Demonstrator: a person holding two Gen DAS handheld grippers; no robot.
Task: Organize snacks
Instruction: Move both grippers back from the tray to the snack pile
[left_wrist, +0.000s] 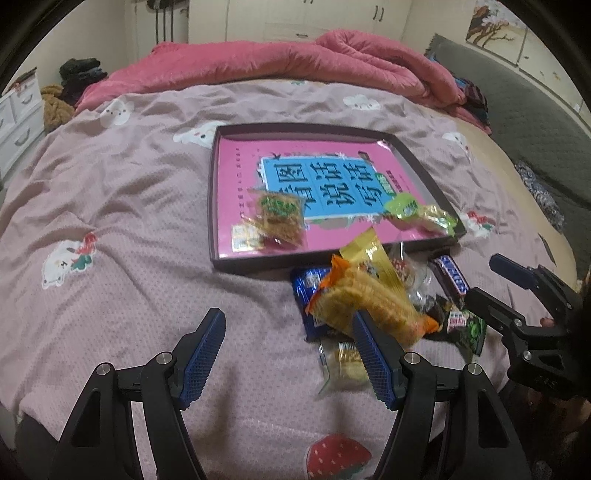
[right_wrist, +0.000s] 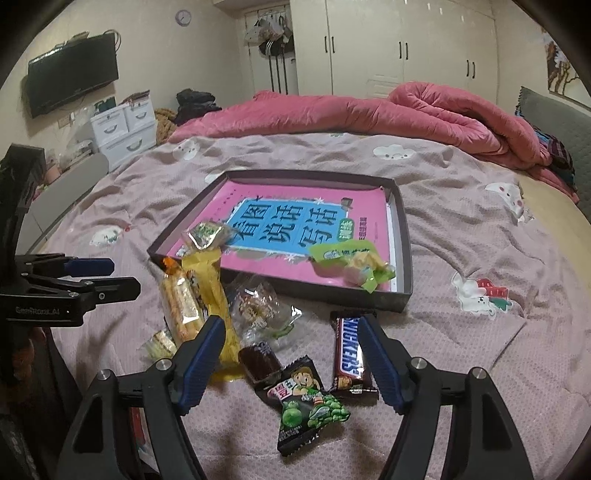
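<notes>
A dark shallow box (left_wrist: 243, 264) (right_wrist: 400, 229) with a pink book inside lies on the bed. It holds a clear cracker pack (left_wrist: 279, 214) (right_wrist: 207, 234) and green-wrapped snacks (left_wrist: 417, 210) (right_wrist: 351, 260). In front of it lies a snack pile: an orange and yellow cracker pack (left_wrist: 369, 295) (right_wrist: 181, 302), a Snickers bar (left_wrist: 452, 277) (right_wrist: 349, 354), a black and green pea pack (right_wrist: 303, 402) (left_wrist: 467, 326), a blue pack (left_wrist: 308, 288). My left gripper (left_wrist: 288, 325) is open and empty, left of the pile. My right gripper (right_wrist: 290, 332) is open and empty over the pile.
A rumpled pink quilt (left_wrist: 295, 62) (right_wrist: 369, 110) lies across the far side of the bed. A grey headboard (left_wrist: 524, 110) runs along the right. White drawers (right_wrist: 125, 129) and a wall TV (right_wrist: 72, 83) stand at the left.
</notes>
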